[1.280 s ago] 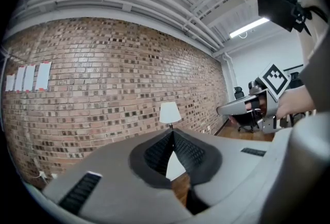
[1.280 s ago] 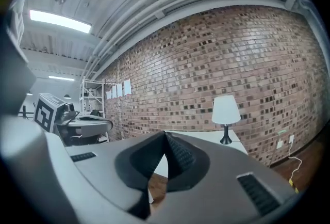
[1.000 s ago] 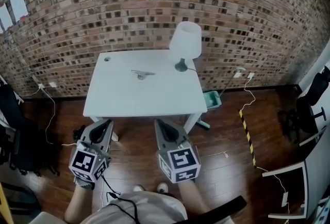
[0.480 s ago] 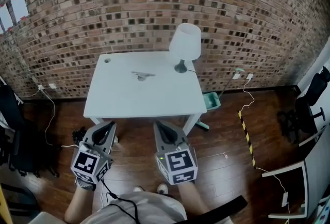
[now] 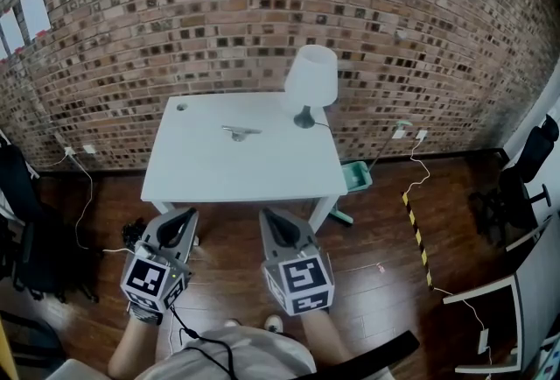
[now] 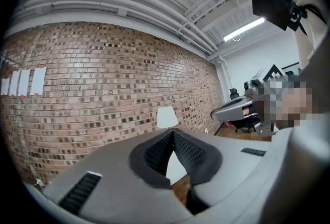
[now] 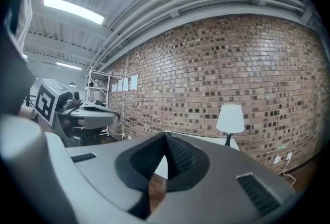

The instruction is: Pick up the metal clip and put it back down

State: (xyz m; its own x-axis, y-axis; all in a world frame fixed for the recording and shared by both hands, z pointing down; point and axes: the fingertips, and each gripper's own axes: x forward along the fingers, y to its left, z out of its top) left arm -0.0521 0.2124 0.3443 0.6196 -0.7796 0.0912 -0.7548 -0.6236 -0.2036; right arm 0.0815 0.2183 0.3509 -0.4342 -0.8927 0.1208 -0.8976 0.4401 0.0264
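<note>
Far back on the tabletop, the metal clip lies untouched. I hold the left claw and right claw short of its near edge, both pressed together, empty; pick-up and put-down are both left.

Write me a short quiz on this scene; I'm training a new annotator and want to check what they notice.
1. True or false: the metal clip lies on the table, touched by neither gripper.
2. The lamp stands at the table's: A) near left corner, B) far right corner, C) centre.
3. Fill in: the left gripper and the right gripper both have their jaws ____.
Key: 1 true; 2 B; 3 shut.
</note>
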